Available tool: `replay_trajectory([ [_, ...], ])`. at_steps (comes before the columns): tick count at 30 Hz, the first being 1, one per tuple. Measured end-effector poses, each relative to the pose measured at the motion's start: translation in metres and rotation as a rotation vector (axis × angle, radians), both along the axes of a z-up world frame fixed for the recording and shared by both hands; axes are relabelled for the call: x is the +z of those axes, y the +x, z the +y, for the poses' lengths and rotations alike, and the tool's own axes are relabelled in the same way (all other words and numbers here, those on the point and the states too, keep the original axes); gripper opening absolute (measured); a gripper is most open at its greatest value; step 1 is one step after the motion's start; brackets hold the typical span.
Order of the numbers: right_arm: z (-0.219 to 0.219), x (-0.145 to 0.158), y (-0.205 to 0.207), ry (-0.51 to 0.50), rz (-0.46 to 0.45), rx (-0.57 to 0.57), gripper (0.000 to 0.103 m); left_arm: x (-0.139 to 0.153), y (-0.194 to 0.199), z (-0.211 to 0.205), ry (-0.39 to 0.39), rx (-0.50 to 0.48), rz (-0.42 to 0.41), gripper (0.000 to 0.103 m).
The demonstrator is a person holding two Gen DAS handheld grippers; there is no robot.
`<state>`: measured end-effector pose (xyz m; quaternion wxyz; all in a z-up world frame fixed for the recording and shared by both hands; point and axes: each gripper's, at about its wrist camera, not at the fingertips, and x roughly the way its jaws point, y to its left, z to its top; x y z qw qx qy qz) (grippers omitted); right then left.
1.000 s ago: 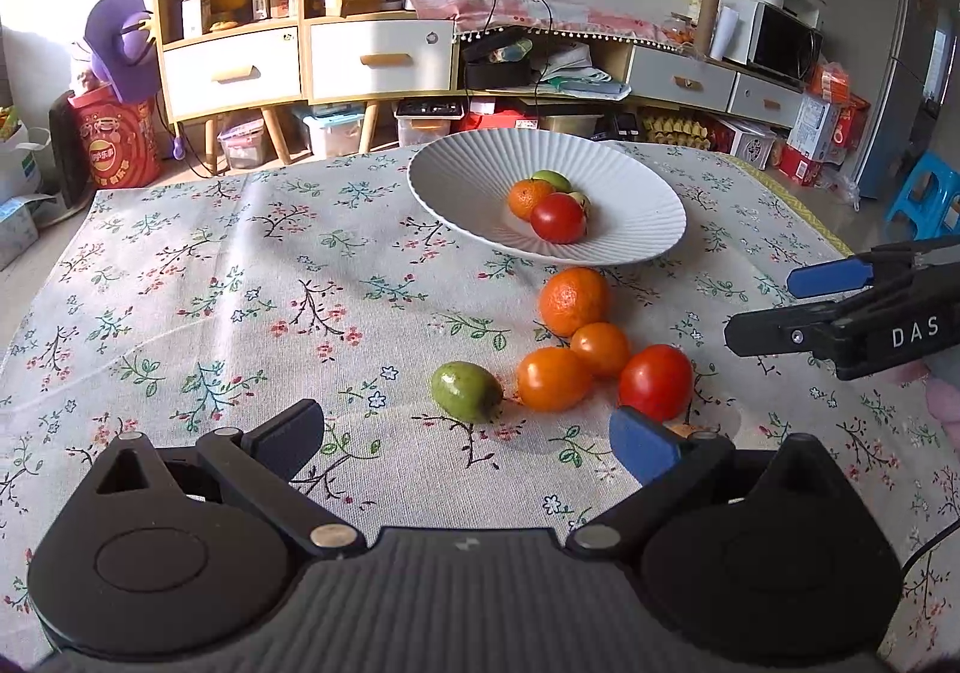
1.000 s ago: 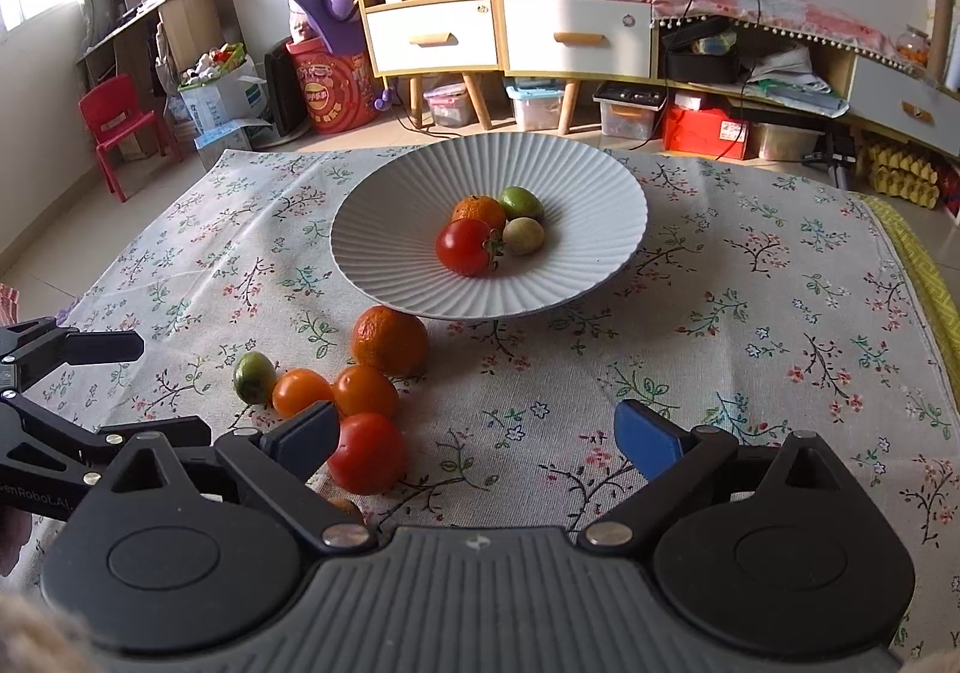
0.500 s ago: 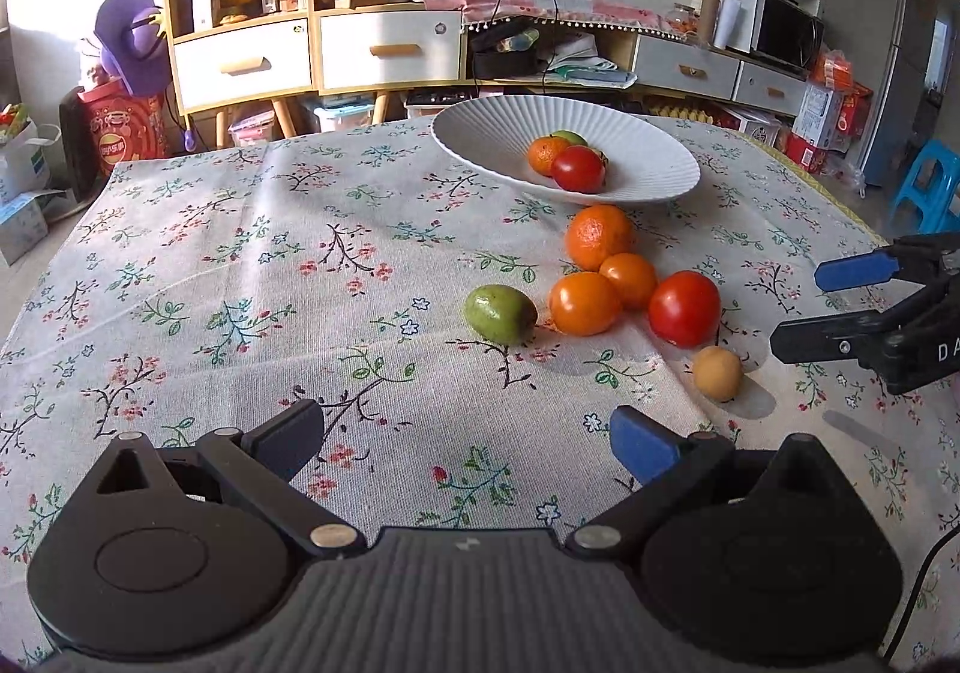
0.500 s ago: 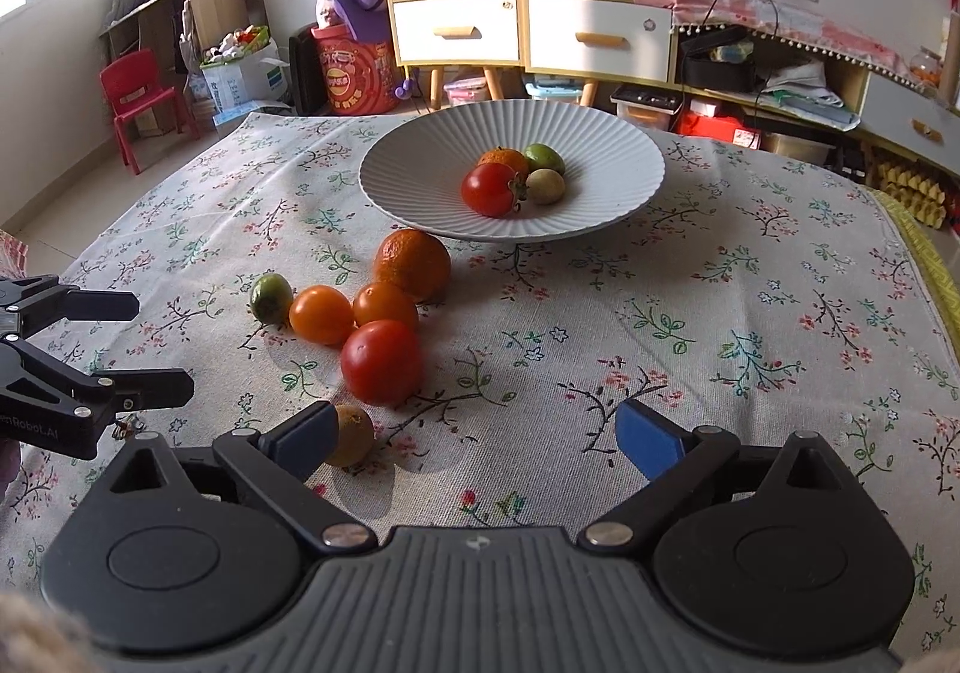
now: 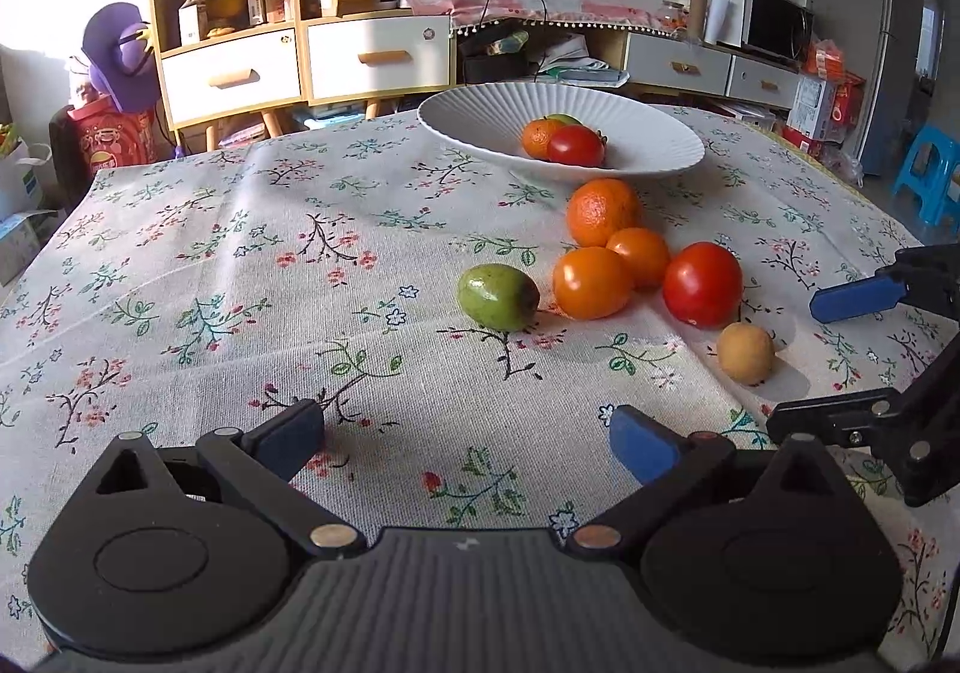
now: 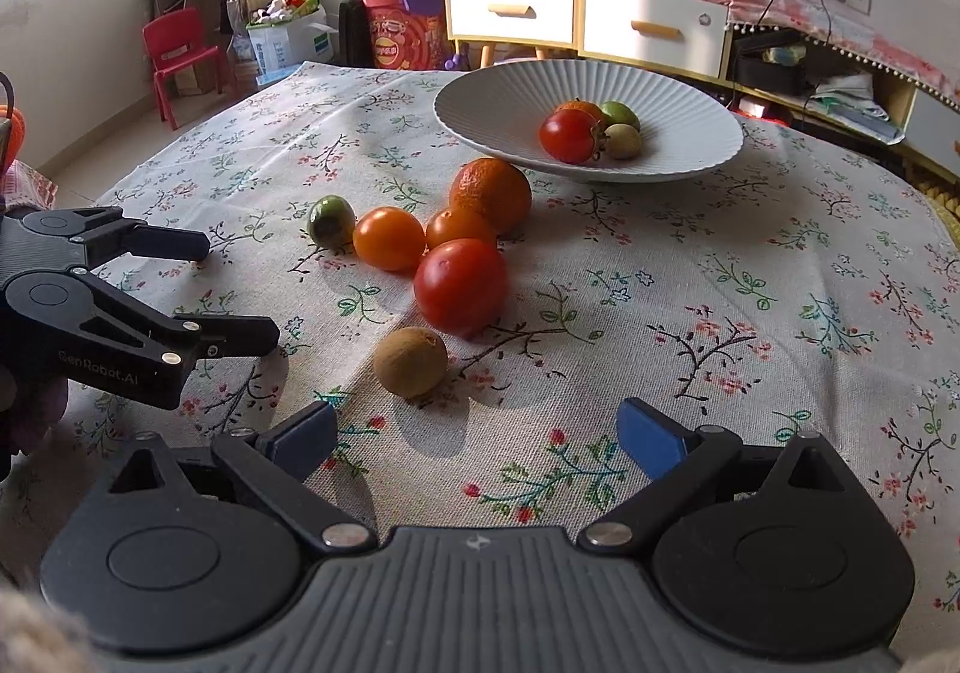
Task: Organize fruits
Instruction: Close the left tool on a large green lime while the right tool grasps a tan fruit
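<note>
My right tongs [image 6: 474, 433], jaws spread and empty, face the brown fruit [image 6: 410, 353], which lies just ahead and slightly left of their centre line, nearest of the loose fruits; being nearly round, it offers no long axis to align with. My left tongs [image 5: 465, 433], also wide and empty, see it far right. The plate [image 6: 480, 102] lies beyond. Since half a second ago, both tongs have dropped lower and closer.

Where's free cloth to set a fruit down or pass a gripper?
Free: the wide stretch left of the green fruit, and the cloth right of the red tomato below the plate. Crowded: the six loose fruits bunched just before the plate. Inside it, only the left half is bare.
</note>
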<state>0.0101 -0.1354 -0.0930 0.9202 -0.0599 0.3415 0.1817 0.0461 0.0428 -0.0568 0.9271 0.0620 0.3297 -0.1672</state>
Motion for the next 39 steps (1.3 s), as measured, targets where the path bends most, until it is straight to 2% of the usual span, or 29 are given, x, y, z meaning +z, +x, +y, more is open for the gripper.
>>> replay_trajectory([
  [7,0.005,0.000,-0.003,0.002,-0.038,0.024,0.092,0.001,0.013,-0.007,-0.008,0.007,-0.009,0.099],
  [10,0.007,0.000,-0.003,0.000,-0.051,0.035,0.086,0.002,0.016,-0.009,-0.020,0.002,-0.015,0.094],
  [16,0.009,0.001,-0.005,0.006,-0.065,0.056,0.068,0.006,0.021,-0.015,-0.047,-0.012,-0.027,0.076],
  [21,0.014,0.003,-0.006,0.010,-0.063,0.094,0.047,0.008,0.026,-0.018,-0.082,-0.020,-0.027,0.058],
  [23,0.015,0.003,-0.007,0.012,-0.061,0.106,0.041,0.008,0.027,-0.018,-0.086,-0.021,-0.027,0.053],
  [32,0.018,0.003,-0.006,0.019,-0.056,0.117,0.034,0.010,0.028,-0.017,-0.101,-0.009,-0.024,0.034],
  [39,0.018,0.005,-0.007,0.021,-0.056,0.122,0.025,0.013,0.027,-0.011,-0.120,0.019,-0.021,0.032],
])
